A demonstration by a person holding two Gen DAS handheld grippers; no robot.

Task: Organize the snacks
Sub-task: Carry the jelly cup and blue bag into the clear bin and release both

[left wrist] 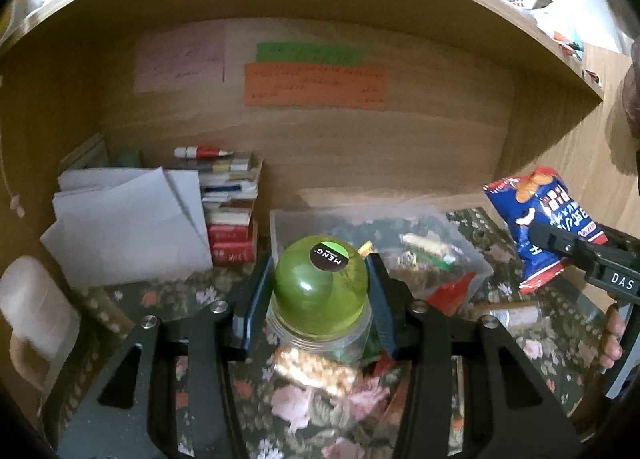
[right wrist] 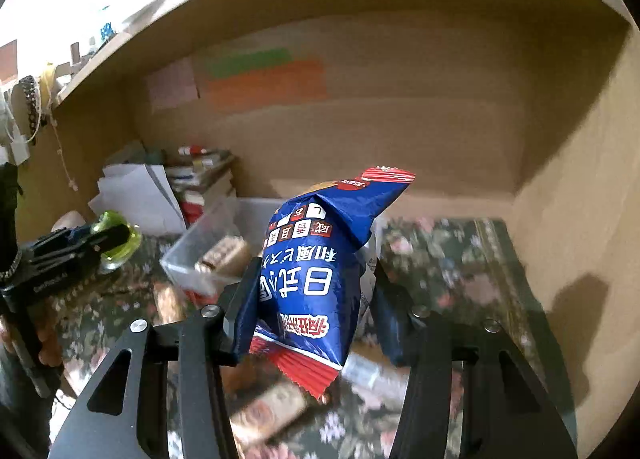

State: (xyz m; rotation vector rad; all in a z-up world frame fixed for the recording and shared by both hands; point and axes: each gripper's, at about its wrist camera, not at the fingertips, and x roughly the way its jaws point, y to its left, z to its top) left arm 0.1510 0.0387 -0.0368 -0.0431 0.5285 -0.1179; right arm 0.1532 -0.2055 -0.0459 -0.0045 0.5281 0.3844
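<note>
Here the left gripper (left wrist: 320,291) is clamping a green-lidded clear jar (left wrist: 320,283), both blue-padded fingers (left wrist: 256,299) pressing the sides of the domed lid, jaws spread only as wide as the lid. The jar is sitting upright between the fingers, just near of the clear plastic bin (left wrist: 476,259), above the floral tablecloth (left wrist: 132,299); cannot tell whether its base is touching the cloth. A round black and green sticker is showing on top of the lid.

The right gripper (right wrist: 312,287) is pinching a blue and red snack bag (right wrist: 320,259), jaws narrowed onto the bag's lower half, the crimped red end hanging near and the other crimped end pointing up and far. The bag is being held in the air to the right of the bin; in the left wrist view the same bag (left wrist: 536,227) is showing at far right with the right gripper (left wrist: 560,247) closed on it.

The bin is lying mid-table and holding several wrapped snacks (left wrist: 424,247). More wrapped snacks (left wrist: 316,371) are lying loose on the cloth near the grippers, blurred. At far left a stack of white papers (left wrist: 128,227) is leaning beside a pile of books (left wrist: 232,211). Coloured paper notes (left wrist: 312,83) are sticking on the wooden back panel.
</note>
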